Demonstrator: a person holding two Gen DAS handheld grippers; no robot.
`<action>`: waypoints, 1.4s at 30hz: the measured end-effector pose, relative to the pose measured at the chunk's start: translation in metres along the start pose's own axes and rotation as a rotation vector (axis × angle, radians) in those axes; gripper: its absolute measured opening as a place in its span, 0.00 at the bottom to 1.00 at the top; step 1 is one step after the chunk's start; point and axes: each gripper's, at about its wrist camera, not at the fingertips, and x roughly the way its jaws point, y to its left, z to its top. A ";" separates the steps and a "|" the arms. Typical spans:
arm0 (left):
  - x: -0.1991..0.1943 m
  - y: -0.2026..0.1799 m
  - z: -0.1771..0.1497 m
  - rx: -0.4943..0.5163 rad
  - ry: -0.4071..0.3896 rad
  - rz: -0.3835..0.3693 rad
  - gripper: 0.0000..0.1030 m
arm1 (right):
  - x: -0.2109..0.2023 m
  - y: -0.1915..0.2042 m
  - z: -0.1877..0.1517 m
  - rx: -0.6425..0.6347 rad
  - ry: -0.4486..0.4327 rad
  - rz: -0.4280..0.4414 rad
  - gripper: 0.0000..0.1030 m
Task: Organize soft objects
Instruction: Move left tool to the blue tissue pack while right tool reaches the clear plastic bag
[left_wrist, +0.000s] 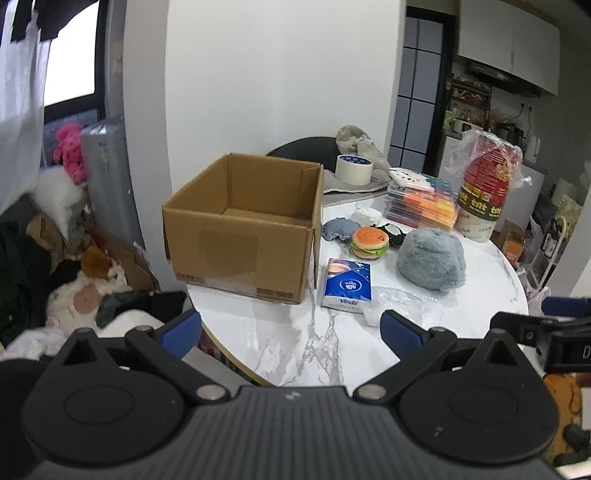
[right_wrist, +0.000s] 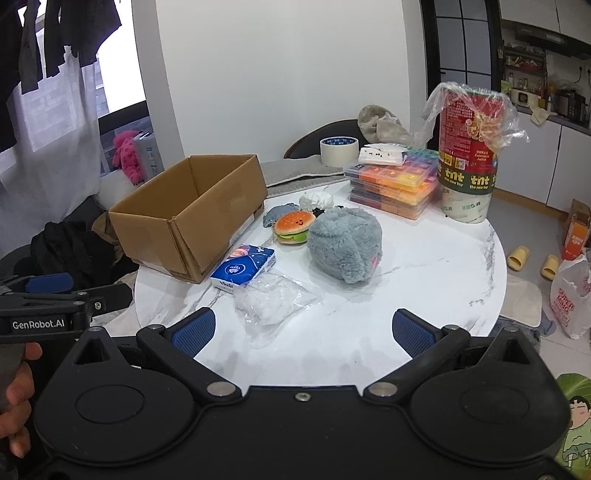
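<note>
Nearest your right gripper (right_wrist: 303, 328), jaws spread and empty like the left gripper (left_wrist: 291, 329), the clear plastic bag (right_wrist: 273, 301) may slip when pinched. Beyond it, the tissue pack (right_wrist: 244, 271), burger toy (right_wrist: 293, 227) and grey plush (right_wrist: 343, 243) crowd together; you could knock one reaching for the cardboard box (right_wrist: 192, 218).

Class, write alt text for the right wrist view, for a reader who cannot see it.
An open right gripper hovers over a round marble table. On it sit an empty cardboard box, a tissue pack, a burger toy, a grey plush and a clear bag.
</note>
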 end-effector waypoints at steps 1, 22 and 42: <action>0.003 0.001 0.001 -0.016 0.014 -0.004 0.99 | 0.002 -0.002 0.000 0.005 0.003 0.002 1.00; 0.060 -0.047 0.029 0.030 0.138 -0.094 0.90 | 0.043 -0.039 0.036 -0.050 0.057 0.114 0.87; 0.122 -0.036 0.038 -0.074 0.229 -0.054 0.72 | 0.107 -0.056 0.040 -0.022 0.194 0.332 0.59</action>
